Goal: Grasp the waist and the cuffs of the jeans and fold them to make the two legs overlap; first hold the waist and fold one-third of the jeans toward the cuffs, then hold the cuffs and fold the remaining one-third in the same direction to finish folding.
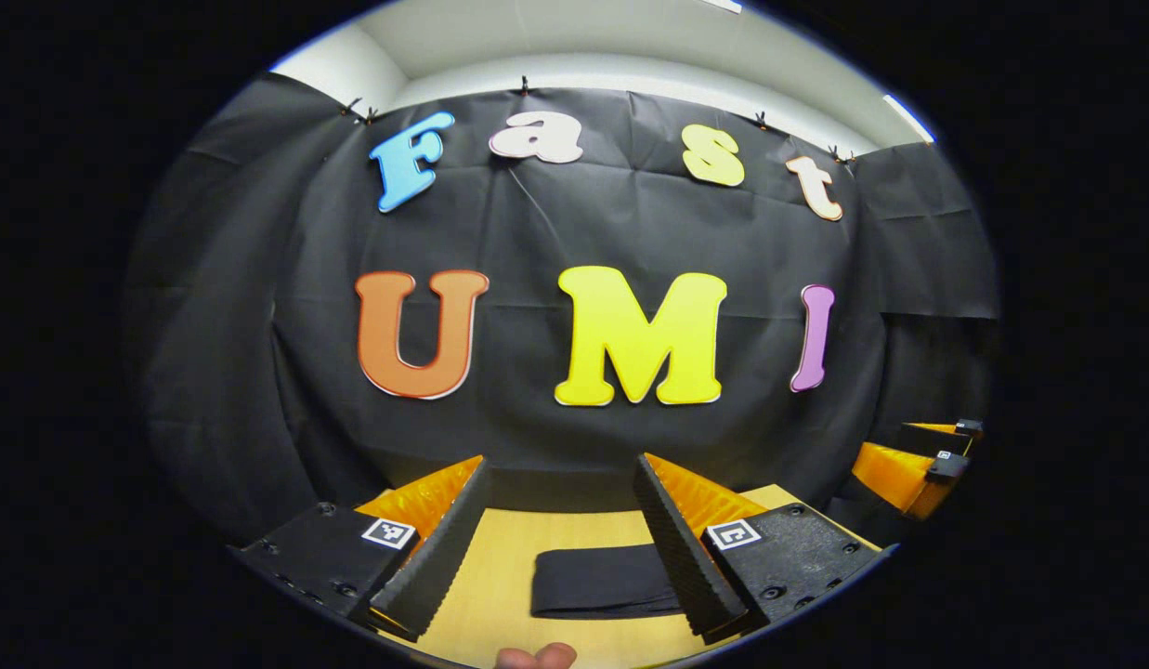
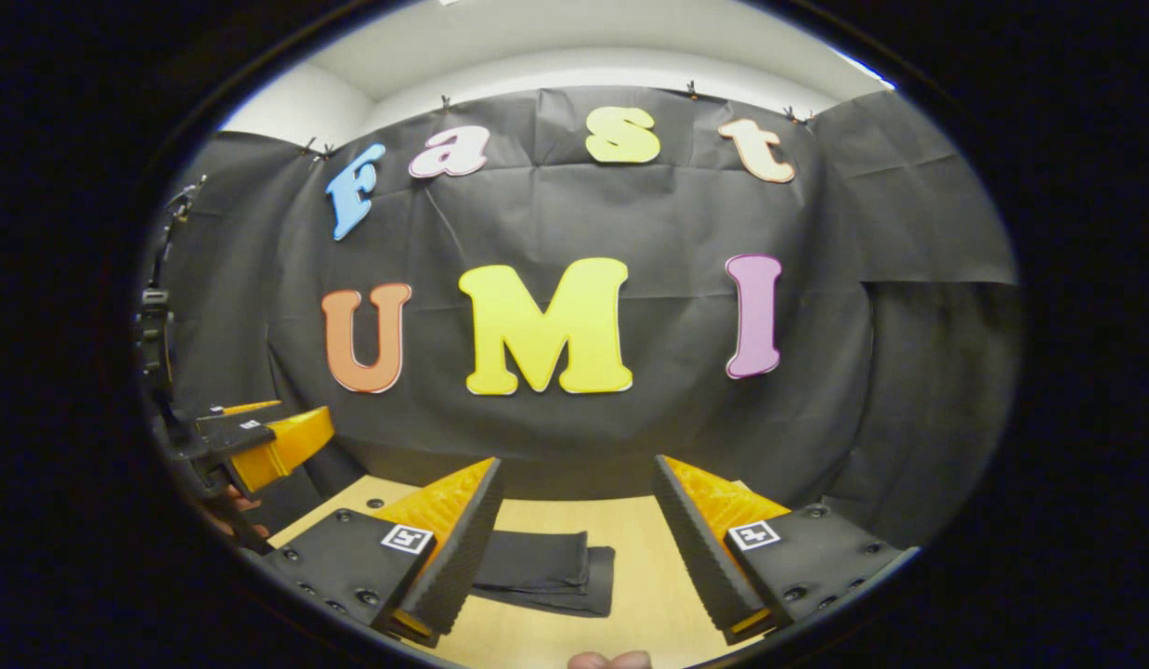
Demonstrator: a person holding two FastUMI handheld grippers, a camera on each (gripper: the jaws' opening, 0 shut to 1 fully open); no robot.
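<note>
- The jeans lie flat on the wooden table as a compact dark bundle with layered edges, near the table's middle; in the right gripper view they sit low and left of centre.
- Judged from that compact, stacked shape, the folding looks finished or nearly so; what is left is probably to back away cleanly.
- The left gripper hangs above the table with its fingers spread wide and nothing between them; the bundle shows in the gap, but well below and not touched.
- The right gripper is likewise spread, empty and raised, with the bundle just beside its left finger.
- To do this well: keep both sets of fingers lifted clear so no edge gets snagged and the layers stay stacked; if an edge looks uneven, pinch only the top layer.
- Around: the black cloth wall stands far behind the table. Nothing else lies on the visible wood in the way.
</note>
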